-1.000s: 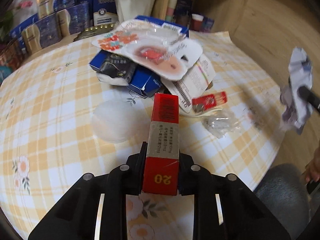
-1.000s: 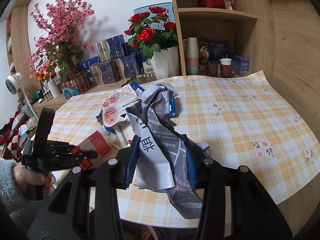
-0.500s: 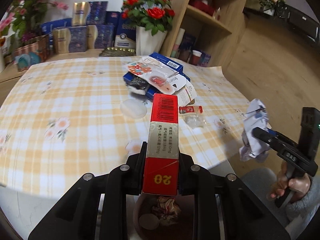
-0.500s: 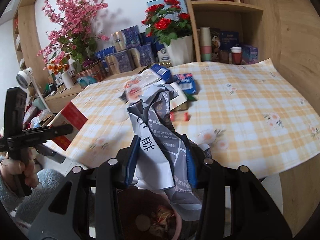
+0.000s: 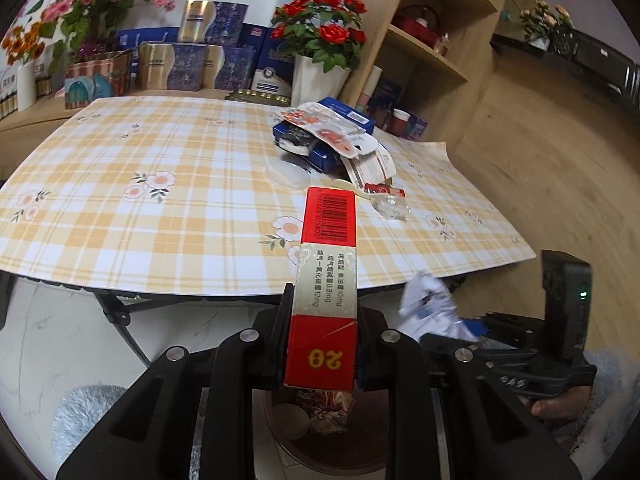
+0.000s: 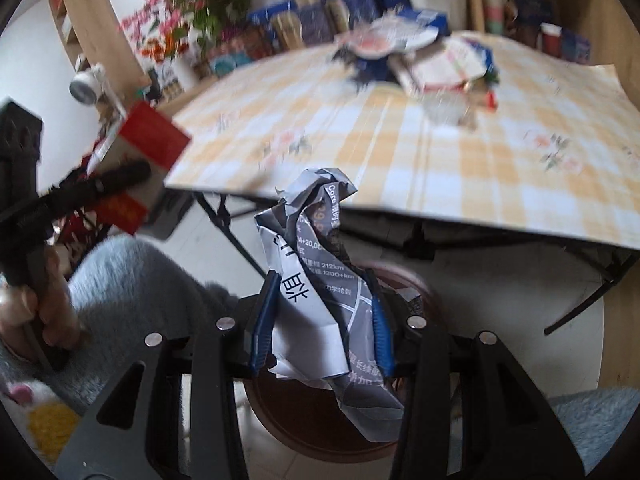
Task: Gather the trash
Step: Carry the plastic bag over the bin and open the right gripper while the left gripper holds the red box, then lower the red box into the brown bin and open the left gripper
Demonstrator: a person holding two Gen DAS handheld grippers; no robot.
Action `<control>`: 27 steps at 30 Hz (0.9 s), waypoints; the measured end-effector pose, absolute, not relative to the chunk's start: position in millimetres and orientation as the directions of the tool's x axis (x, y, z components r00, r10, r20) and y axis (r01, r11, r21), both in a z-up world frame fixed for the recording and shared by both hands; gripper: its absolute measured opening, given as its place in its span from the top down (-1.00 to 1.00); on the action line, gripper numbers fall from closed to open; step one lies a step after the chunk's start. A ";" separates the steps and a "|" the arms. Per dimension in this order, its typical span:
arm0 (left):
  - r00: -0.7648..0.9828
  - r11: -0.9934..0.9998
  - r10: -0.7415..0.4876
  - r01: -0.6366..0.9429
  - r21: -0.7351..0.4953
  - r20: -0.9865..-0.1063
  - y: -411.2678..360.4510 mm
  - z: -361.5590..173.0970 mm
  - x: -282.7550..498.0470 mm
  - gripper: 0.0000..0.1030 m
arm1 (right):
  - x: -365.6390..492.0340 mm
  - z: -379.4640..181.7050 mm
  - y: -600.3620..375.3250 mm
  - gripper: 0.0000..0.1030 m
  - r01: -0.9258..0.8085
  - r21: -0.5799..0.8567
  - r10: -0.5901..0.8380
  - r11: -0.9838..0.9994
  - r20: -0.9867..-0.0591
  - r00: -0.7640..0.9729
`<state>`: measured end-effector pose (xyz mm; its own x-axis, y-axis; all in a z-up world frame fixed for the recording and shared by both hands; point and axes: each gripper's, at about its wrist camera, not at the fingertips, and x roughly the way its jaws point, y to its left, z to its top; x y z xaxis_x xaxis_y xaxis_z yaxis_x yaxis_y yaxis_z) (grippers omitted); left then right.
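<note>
Red carton [image 5: 326, 300] clenched in our left claw [image 5: 322, 344], long axis along fingers, pointing forward toward counter [image 5: 140, 208]. Crumpled grey paper [image 6: 320, 292] clenched in our right claw [image 6: 322, 320]. Brown bin [image 5: 320, 436] sits on floor directly below both claws, beside counter edge. We judge both equally near; next move is plain drop. More trash [image 5: 332, 140] remains on counter.

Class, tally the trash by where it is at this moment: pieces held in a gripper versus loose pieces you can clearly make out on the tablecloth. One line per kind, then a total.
Held in a gripper: 2 (red box, crumpled paper)
Loose on the tablecloth, near the pile: 3 (clear lid, small red wrapper, clear plastic scrap)
Total: 5
</note>
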<state>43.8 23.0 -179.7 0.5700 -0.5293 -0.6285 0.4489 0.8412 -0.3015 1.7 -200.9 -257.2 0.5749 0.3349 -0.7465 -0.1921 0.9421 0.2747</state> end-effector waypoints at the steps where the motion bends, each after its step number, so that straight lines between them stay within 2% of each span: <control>1: 0.564 0.839 -0.530 0.455 -0.297 -0.633 19.5 -181.3 44.6 0.54 | 3.3 -260.1 -200.3 0.16 -0.186 0.284 0.339 0.941 -0.751 0.567; 5: 0.543 0.826 -0.541 0.487 -0.284 -0.642 6.7 -185.3 47.0 0.54 | 10.1 -268.4 -202.1 0.13 -0.162 0.340 0.372 0.926 -0.752 0.545; 6: 0.538 0.823 -0.543 0.495 -0.280 -0.645 3.6 -186.2 47.4 0.54 | 11.3 -268.0 -202.6 0.04 -0.158 0.355 0.381 0.922 -0.744 0.549; 7: 0.531 0.820 -0.544 0.502 -0.276 -0.650 1.0 -187.5 48.0 0.54 | 11.1 -266.4 -203.8 -0.23 -0.156 0.362 0.384 0.919 -0.735 0.558; 9: 0.525 0.818 -0.544 0.507 -0.273 -0.655 -1.5 -189.3 49.0 0.54 | 6.0 -259.8 -204.7 -0.50 -0.166 0.369 0.391 0.914 -0.699 0.599; 17: 0.506 0.819 -0.538 0.504 -0.275 -0.674 -2.5 -195.3 50.6 0.54 | -2.8 -230.8 -223.1 -0.53 -0.133 0.297 0.303 0.945 -0.648 0.699; 27: 0.474 0.801 -0.526 0.557 -0.222 -0.706 -19.3 -195.2 43.8 0.54 | -24.9 -192.1 -261.5 -0.77 -0.069 0.207 0.177 0.976 -0.569 0.803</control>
<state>43.8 -19.3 -195.2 0.4739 -0.5257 -0.7064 0.5565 0.8005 -0.2223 -24.9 -261.5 -192.1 0.8026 0.1773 -0.5695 -0.0690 0.9760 0.2066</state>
